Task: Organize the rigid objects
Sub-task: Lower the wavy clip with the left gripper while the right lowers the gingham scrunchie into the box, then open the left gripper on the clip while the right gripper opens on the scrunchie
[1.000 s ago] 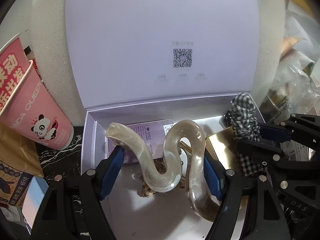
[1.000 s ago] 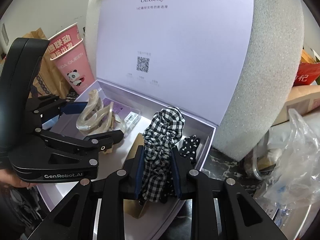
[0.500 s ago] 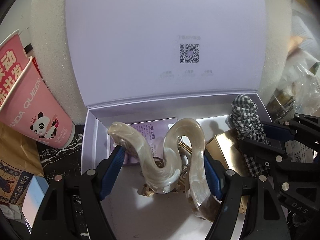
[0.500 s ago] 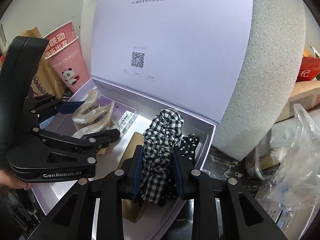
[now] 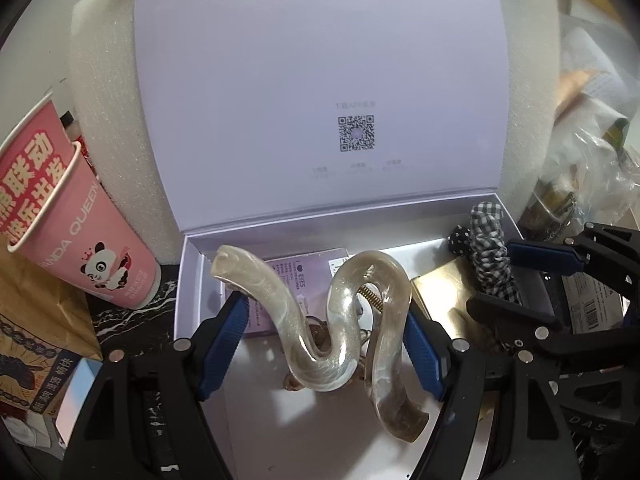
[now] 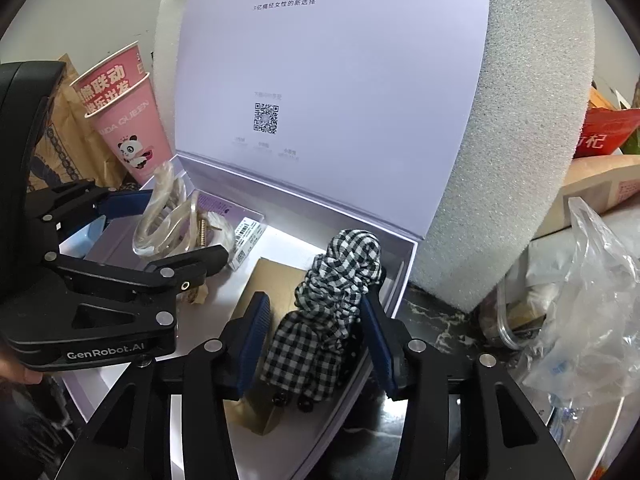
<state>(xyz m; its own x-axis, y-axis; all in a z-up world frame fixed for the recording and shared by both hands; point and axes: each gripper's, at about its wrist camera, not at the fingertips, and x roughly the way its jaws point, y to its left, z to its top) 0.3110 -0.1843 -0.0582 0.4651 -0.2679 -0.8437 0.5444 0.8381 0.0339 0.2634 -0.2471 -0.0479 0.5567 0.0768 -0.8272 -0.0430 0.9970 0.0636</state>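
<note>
A wavy pearl-coloured hair claw clip (image 5: 308,320) hangs just above the floor of the open lilac gift box (image 5: 188,280), and my left gripper (image 5: 324,320) is shut on it, blue pads against its two outer curves. At the box's right end a black-and-white checked scrunchie (image 6: 336,280) lies between the jaws of my right gripper (image 6: 316,336). Those jaws are opening and the pads (image 6: 256,332) stand a little clear of the cloth. In the right wrist view the left gripper (image 6: 172,228) holds the clip (image 6: 160,216) at the box's left end.
Inside the box lie a purple packet (image 5: 288,276), a gold card box (image 6: 272,280) and a dotted black scrunchie (image 5: 460,238). The raised lid (image 6: 320,60) leans on grey foam (image 6: 520,160). Pink paper cups (image 5: 80,240) stand at the left, and plastic bags (image 6: 580,300) at the right.
My right gripper's jaws have spread apart and come off the checked scrunchie, which has settled lower into the box. The left gripper still holds the clip in the same place.
</note>
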